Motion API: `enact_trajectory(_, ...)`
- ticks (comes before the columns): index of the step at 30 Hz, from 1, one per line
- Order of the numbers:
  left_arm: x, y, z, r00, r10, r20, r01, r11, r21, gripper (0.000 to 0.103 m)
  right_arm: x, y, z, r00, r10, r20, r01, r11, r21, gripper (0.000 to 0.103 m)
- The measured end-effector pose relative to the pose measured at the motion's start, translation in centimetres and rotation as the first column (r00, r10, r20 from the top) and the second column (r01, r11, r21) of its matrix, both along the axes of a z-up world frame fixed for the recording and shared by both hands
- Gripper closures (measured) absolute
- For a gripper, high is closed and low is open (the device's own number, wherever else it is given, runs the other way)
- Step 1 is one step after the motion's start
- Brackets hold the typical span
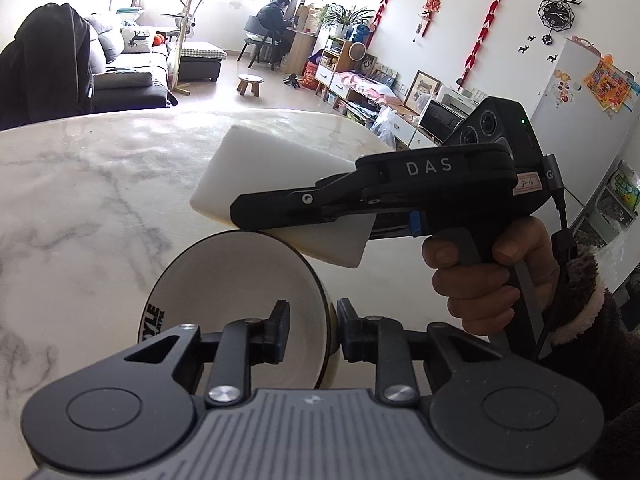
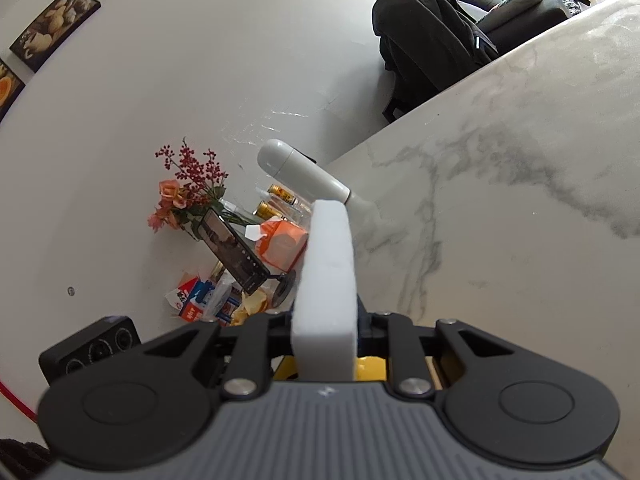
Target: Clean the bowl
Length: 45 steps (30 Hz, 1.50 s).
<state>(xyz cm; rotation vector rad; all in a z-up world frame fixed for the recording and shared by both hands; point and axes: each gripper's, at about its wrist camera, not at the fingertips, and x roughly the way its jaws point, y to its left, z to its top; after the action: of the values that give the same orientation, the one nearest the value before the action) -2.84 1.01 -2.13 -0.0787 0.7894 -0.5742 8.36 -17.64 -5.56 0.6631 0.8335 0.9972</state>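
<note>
My left gripper (image 1: 312,328) pinches the bowl (image 1: 240,300) by its rim, tipped above the table (image 1: 80,200), while my right gripper (image 2: 324,332) clamps the sponge (image 1: 272,168) at one o'clock; hard scrubbing could lever the bowl free.

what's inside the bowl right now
The bowl, tilted and held at its rim by the left tool, shows a bare white interior. One finger covers part of it. The sponge sits above the rim.
</note>
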Motion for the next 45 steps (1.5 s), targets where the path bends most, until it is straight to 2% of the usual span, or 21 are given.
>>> enact_trajectory(11, 0.3, -0.7, -0.4, 1.0, -0.015, -0.019, 0.016, 1.0, 0.016, 0.074, -0.3, -2.0, -0.6, 0.999, -0.051, -0.007, 0.051, 0.999, -0.005, 0.081)
enact_trajectory(14, 0.3, -1.0, -0.6, 1.0, -0.014, -0.021, 0.014, 0.999, 0.034, 0.069, -0.5, -2.6, -0.8, 0.998, -0.066, -0.009, 0.066, 0.998, -0.008, 0.081)
enact_trajectory(22, 0.2, -2.5, -1.1, 0.999, -0.033, -0.024, 0.036, 0.994, 0.106, 0.066, -1.1, -4.2, -1.4, 0.996, -0.093, -0.009, 0.093, 0.996, -0.014, 0.081)
enact_trajectory(24, 0.1, -2.9, -1.3, 0.999, -0.042, -0.029, 0.045, 0.989, 0.139, 0.061, -1.3, -4.5, -1.5, 0.995, -0.097, -0.007, 0.097, 0.995, -0.017, 0.081)
enact_trajectory(29, -0.4, -4.1, -2.0, 0.997, -0.074, -0.032, 0.079, 0.971, 0.224, 0.058, -1.6, -5.2, -2.0, 0.994, -0.112, -0.013, 0.111, 0.993, -0.028, 0.081)
enact_trajectory(34, -1.0, -5.0, -2.2, 0.996, -0.087, -0.006, 0.084, 0.949, 0.305, 0.038, -1.6, -5.6, -2.4, 0.992, -0.125, -0.025, 0.124, 0.992, -0.03, 0.081)
enact_trajectory(35, -1.1, -5.1, -2.2, 0.997, -0.083, 0.0, 0.078, 0.945, 0.316, 0.03, -1.6, -5.6, -2.4, 0.992, -0.124, -0.025, 0.123, 0.992, -0.028, 0.081)
enact_trajectory(36, -1.1, -5.1, -2.2, 0.997, -0.079, 0.005, 0.073, 0.945, 0.319, 0.026, -1.6, -5.6, -2.4, 0.992, -0.123, -0.024, 0.122, 0.992, -0.026, 0.081)
enact_trajectory(45, -1.6, -4.7, -1.3, 0.998, -0.035, 0.042, 0.021, 0.955, 0.297, 0.024, -1.9, -6.0, -2.3, 0.993, -0.117, -0.015, 0.116, 0.993, -0.005, 0.081)
